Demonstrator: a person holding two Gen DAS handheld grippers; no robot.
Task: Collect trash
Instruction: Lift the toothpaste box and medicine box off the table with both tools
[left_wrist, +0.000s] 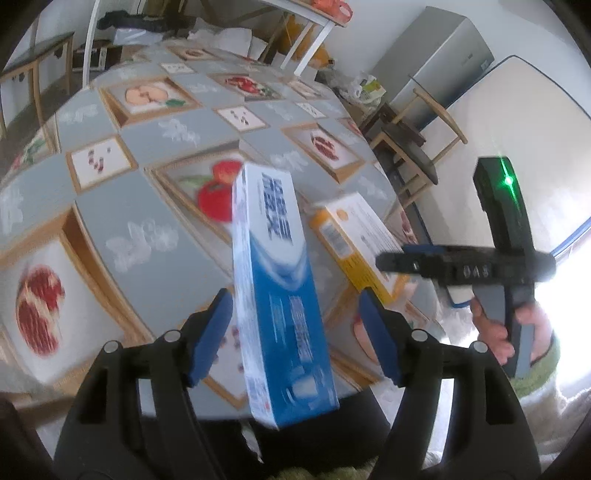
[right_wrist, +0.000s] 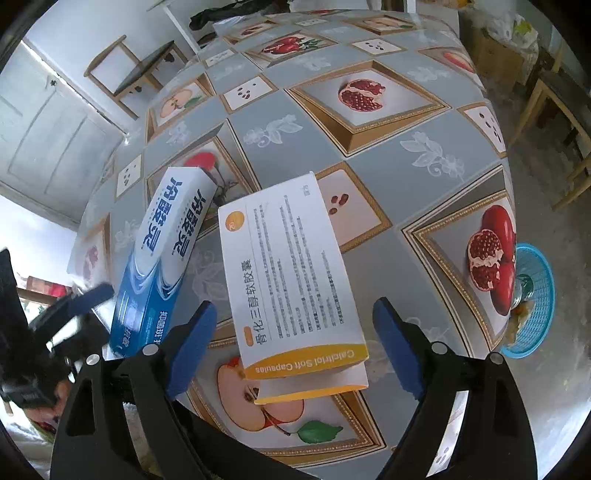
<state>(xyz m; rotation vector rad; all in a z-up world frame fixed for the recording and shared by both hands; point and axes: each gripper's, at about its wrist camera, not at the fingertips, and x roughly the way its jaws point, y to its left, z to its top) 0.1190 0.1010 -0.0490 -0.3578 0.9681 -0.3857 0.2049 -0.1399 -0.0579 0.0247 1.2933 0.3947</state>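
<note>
A blue and white toothpaste box (left_wrist: 280, 295) stands tilted between the fingers of my left gripper (left_wrist: 295, 325). The jaws are open: the left pad is close to the box and a clear gap shows at the right pad. Its near end pokes past the table's edge. The same box (right_wrist: 162, 254) appears left in the right wrist view, with the blurred left gripper (right_wrist: 79, 306) beside it. A white and yellow capsule box (right_wrist: 291, 273) lies flat on the table between the wide-open fingers of my right gripper (right_wrist: 295, 350), untouched on both sides. From the left wrist camera, that capsule box (left_wrist: 354, 240) lies under the right gripper (left_wrist: 406, 258).
The table (right_wrist: 388, 177) wears a grey cloth printed with fruit pictures. A blue plastic basket (right_wrist: 543, 266) holding some scraps sits on the floor off the table's right side. A hand (left_wrist: 491, 332) holds the right gripper. Wooden chairs (left_wrist: 417, 162), a fridge and a mattress stand beyond.
</note>
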